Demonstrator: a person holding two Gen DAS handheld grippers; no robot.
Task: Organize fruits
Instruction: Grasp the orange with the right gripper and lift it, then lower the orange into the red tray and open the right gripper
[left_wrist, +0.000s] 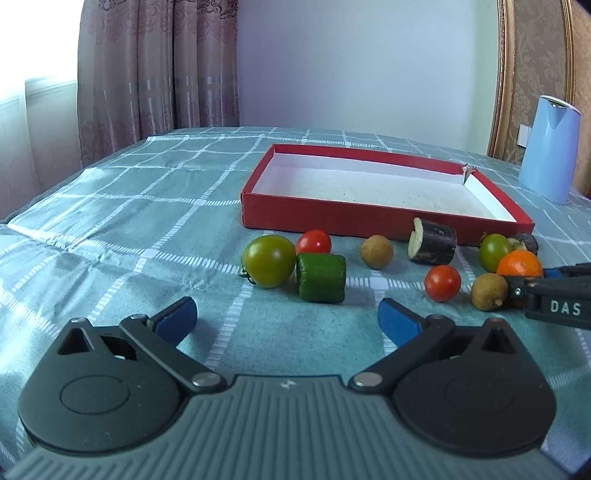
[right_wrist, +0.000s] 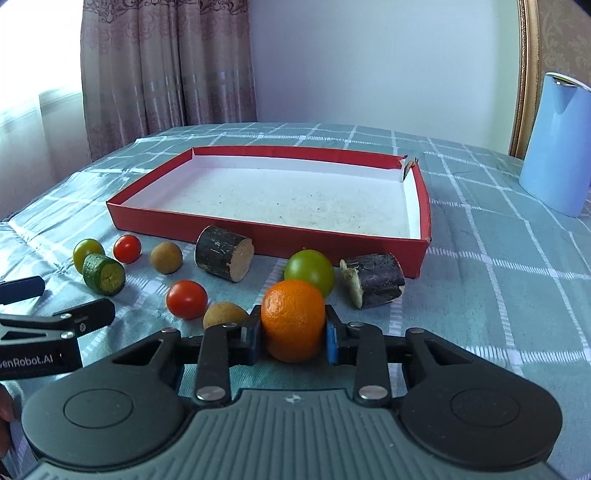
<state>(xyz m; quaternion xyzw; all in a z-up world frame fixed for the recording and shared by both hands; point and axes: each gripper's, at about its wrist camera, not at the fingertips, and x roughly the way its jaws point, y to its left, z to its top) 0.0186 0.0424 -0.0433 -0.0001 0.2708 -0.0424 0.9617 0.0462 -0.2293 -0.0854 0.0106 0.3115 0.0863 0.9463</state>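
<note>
Your red box (right_wrist: 236, 229) sits on the checked cloth (right_wrist: 498, 314) with only its speckled white floor showing; no fruit lies inside it. All the produce lies on the cloth in front of its near wall. Your right gripper (right_wrist: 293, 334) has its blue pads clamped on either side of the orange (right_wrist: 293, 319), which sits low, at or just above the cloth. A longan (right_wrist: 224, 314) lies just left of that gripper, and a green tomato (right_wrist: 309, 272) sits right behind the orange. Your left gripper (left_wrist: 288, 321) has its fingers spread wide apart and holds nothing; it hovers short of the cucumber piece (left_wrist: 321, 277), which touches a second green tomato (left_wrist: 269, 260). A blue jug (right_wrist: 554, 144) stands well right of the box.
</note>
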